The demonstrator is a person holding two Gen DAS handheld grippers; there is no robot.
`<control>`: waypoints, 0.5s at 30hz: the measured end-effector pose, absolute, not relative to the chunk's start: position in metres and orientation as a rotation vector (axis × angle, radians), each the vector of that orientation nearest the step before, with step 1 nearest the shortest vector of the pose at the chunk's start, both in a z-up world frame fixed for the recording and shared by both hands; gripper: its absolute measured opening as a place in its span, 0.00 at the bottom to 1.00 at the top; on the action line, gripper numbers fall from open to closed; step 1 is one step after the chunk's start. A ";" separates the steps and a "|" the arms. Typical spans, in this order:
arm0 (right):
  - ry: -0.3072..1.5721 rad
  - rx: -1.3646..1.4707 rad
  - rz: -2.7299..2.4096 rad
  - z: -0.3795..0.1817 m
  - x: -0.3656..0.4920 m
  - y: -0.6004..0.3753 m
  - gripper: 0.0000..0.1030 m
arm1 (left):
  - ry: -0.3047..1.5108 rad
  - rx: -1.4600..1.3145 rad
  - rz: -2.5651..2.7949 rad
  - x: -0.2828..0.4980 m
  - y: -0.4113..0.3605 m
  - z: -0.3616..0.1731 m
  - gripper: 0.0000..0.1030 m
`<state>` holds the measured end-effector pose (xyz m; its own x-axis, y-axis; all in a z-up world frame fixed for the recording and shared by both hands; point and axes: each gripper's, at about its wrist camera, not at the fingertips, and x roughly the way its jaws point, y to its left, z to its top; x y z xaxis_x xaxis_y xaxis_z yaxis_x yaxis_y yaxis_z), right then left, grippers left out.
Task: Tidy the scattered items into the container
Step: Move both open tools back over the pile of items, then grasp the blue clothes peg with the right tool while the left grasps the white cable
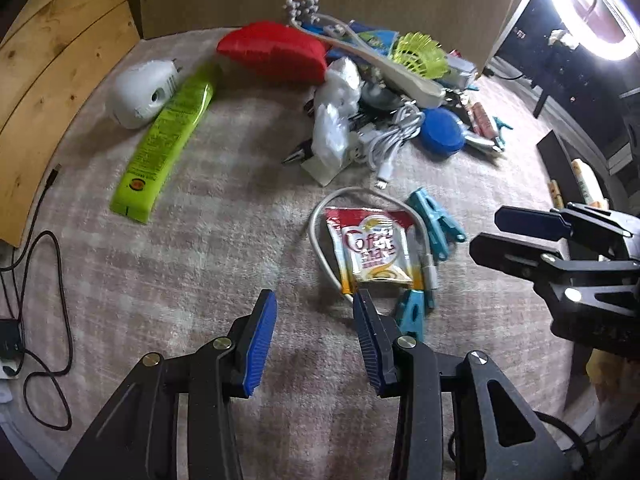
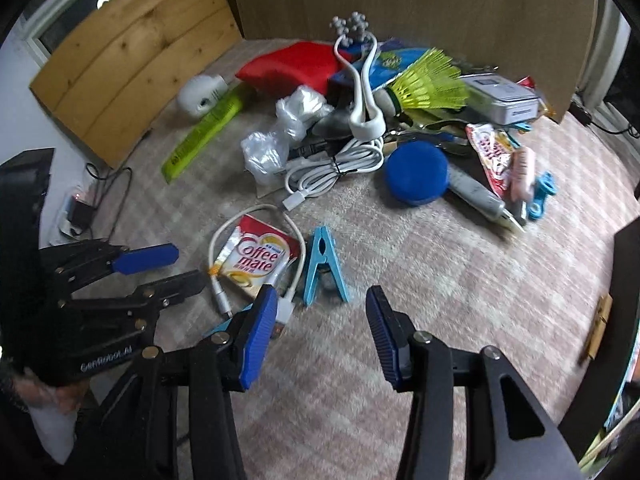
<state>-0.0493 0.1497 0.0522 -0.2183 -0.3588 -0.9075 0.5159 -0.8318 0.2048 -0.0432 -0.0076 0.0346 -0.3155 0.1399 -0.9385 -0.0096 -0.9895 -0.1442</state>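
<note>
The left gripper (image 1: 316,308) stood partly open above the carpet (image 1: 224,248), nothing between its blue pads. Its right fingertip (image 1: 362,300) sat at the lower edge of the Coffee mate sachet (image 1: 374,250); whether it touched could not be determined. The right gripper (image 2: 322,300) was also apart and empty, its jaws set slightly wider, positioned just below a teal clothespin (image 2: 324,266) at centre frame in the right wrist view. Its left fingertip (image 2: 267,300) lay over the plug end of a short white cable (image 2: 294,248) that looped around the sachet. In the left wrist view a second teal clothespin (image 1: 412,312) lay just right of the left gripper's right finger.

The main pile occupied the upper centre of both frames: a red pouch (image 1: 276,54), a lime tube (image 1: 168,136), a yellow shuttlecock (image 2: 432,82), a blue round case (image 2: 416,176) and a coiled white cord (image 2: 340,168). A brown board (image 2: 400,0) stood behind the pile. No container could be identified.
</note>
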 end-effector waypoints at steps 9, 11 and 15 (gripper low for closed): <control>0.242 1.522 -2.061 0.036 -0.062 0.134 0.41 | -0.236 -1.789 2.487 -0.071 -0.015 0.030 0.31; 0.256 1.525 -2.054 0.033 -0.062 0.131 0.41 | -0.222 -1.798 2.488 -0.076 -0.014 0.026 0.30; 0.323 1.534 -2.059 0.027 -0.062 0.126 0.36 | -0.156 -1.810 2.510 -0.081 -0.013 0.022 0.25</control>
